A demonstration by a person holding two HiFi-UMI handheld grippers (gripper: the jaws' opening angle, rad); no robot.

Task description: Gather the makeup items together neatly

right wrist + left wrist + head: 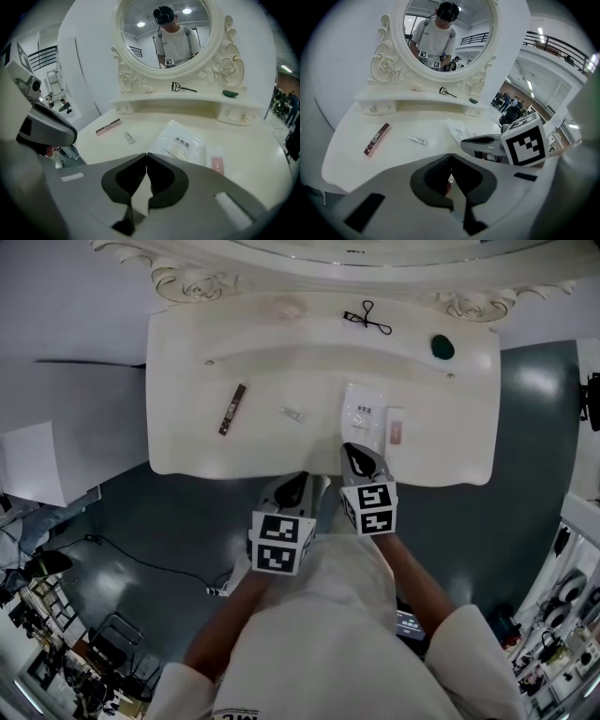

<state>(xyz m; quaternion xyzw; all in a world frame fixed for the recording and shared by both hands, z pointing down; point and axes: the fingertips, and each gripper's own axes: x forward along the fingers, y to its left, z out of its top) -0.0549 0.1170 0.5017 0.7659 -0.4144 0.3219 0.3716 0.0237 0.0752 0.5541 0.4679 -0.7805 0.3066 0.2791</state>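
One makeup stick (232, 410) on white vanity (187, 371), grey floor (534, 446)

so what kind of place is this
A makeup vanity, apparently set up in a large hall rather than a bedroom: a white dressing table with an ornate mirror, an eyelash curler on its shelf, and a railed balcony and people in the background.

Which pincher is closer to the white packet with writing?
Right. The right gripper is at the near edge of the white packet; the left gripper is farther back, off the table.
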